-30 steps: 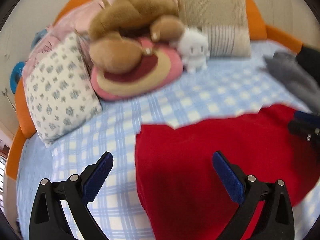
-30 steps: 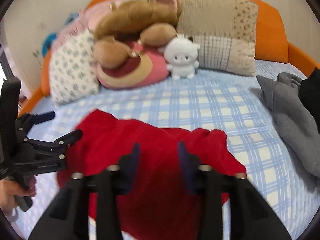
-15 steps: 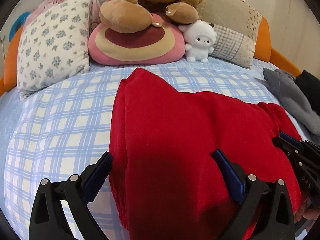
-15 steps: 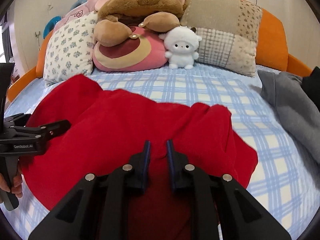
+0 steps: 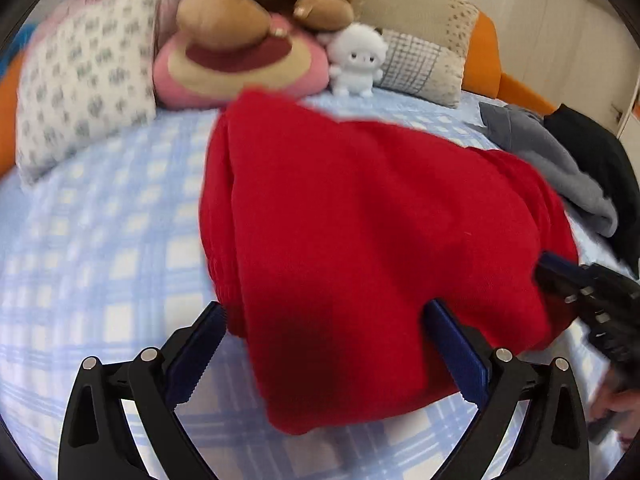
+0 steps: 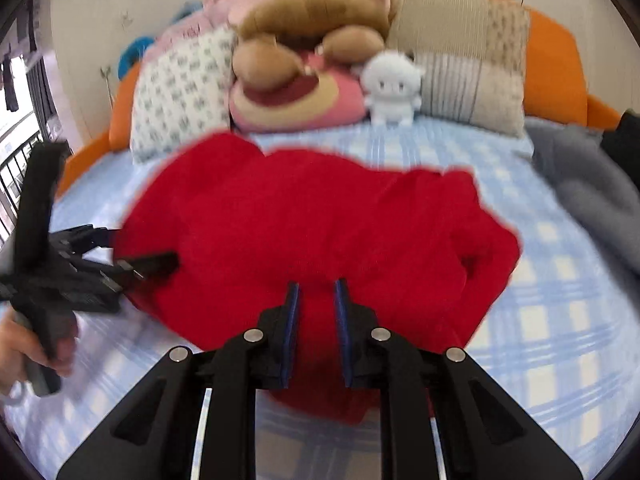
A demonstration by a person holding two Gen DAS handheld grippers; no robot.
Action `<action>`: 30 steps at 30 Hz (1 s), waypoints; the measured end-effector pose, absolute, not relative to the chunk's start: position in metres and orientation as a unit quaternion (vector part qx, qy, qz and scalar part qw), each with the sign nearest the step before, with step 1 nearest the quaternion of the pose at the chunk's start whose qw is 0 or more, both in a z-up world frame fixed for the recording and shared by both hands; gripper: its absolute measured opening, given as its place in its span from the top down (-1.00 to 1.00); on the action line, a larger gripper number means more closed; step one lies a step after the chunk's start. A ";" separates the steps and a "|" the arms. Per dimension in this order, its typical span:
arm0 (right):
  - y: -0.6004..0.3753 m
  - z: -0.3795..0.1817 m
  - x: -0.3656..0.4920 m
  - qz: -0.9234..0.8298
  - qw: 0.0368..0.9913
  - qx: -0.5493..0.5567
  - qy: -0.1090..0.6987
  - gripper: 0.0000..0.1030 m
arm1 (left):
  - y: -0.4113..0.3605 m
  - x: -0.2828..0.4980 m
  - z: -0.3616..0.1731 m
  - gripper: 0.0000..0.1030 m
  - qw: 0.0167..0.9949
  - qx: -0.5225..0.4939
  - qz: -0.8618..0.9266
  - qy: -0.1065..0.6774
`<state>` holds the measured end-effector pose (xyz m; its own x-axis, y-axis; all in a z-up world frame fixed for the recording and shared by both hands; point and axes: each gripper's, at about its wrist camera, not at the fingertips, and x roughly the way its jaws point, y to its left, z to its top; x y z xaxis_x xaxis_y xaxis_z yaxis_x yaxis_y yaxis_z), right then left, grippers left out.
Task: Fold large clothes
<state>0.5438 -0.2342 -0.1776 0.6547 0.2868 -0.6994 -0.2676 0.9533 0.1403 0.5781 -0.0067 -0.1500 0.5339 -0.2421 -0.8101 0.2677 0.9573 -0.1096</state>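
A red knit garment lies in a folded heap on the blue checked bed sheet. My left gripper is open wide, and the garment's near left corner lies between its fingers without being pinched. In the right wrist view the same garment fills the middle. My right gripper has its blue pads drawn close with a ridge of red fabric pressed between them. The right gripper shows at the garment's right edge in the left wrist view. The left gripper, held by a hand, shows at the left edge.
Pillows, a pink and brown plush and a small white plush line the head of the bed. A grey garment and a black one lie at the right. An orange bed frame rims the mattress.
Both grippers have come down and closer to the red garment. The right jaws have narrowed onto the fabric. The garment's near edge now lies between the left fingers.
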 end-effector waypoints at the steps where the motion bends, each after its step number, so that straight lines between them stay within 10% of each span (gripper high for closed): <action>1: -0.232 -0.181 0.543 0.150 0.912 0.008 0.382 0.67 | -0.007 0.577 -0.153 -0.96 0.877 0.017 -0.147 0.457; 6: -0.235 -0.164 0.538 0.155 0.908 0.015 0.388 0.55 | 0.003 0.569 -0.141 -0.95 0.872 0.004 -0.159 0.462; 9: -0.277 -0.139 0.518 0.161 0.912 0.090 0.367 -0.40 | 0.023 0.552 -0.114 -0.95 0.884 -0.003 -0.169 0.436; 14: -0.376 -0.145 0.510 0.155 0.834 0.295 0.440 -0.78 | 0.073 0.563 -0.113 -0.95 0.833 -0.107 -0.178 0.513; 30: -0.338 -0.193 0.522 0.190 0.720 0.433 0.508 -0.82 | 0.049 0.546 -0.142 -0.95 0.797 -0.211 -0.130 0.551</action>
